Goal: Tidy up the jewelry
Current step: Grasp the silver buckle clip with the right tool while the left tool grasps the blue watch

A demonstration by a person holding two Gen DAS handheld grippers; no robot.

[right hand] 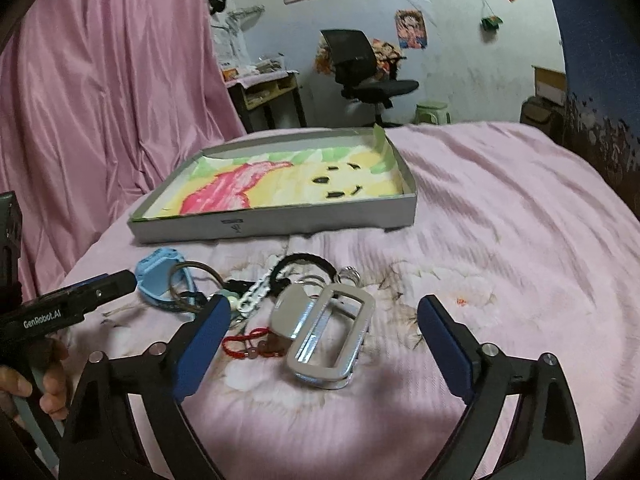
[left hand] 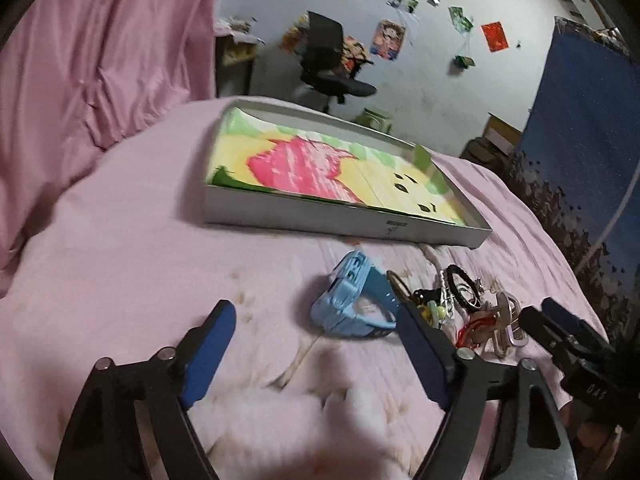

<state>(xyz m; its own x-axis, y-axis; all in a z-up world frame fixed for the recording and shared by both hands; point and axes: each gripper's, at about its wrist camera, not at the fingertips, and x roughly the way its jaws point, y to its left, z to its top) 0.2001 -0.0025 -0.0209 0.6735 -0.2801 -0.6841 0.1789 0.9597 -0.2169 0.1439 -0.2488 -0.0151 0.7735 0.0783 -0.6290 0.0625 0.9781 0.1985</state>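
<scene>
Surface: pink bedspread [right hand: 500, 216], faint flower print, over the whole bed.
Box: shallow grey tray-box [right hand: 280, 222] lying flat on the bed beyond the jewelry; lined with a green, yellow and pink drawing; nothing in it but the lining.
Jewelry heap: small cluster on the spread just in front of the box, not touching it.
Watch: light blue watch [left hand: 352, 300], left end of the heap, tipped on its side.
Rings and bands: metal ring [right hand: 192, 280] against the watch strap; black braided band [right hand: 304, 264] and white chain [right hand: 256, 294] beside it.
Silver piece: rectangular silver frame [right hand: 332, 336], nearest item, lying partly across the heap; red cord [right hand: 244, 340] just left of it.
Left gripper [left hand: 316, 332]: jaws wide apart, gripping nothing, low over the spread with the watch between the pads.
Right gripper [right hand: 324, 324]: jaws spread wide, empty, straddling the silver frame without touching it.
Hand [right hand: 44, 384]: fingers wrapped round the left gripper's handle, seen in the right wrist view.
</scene>
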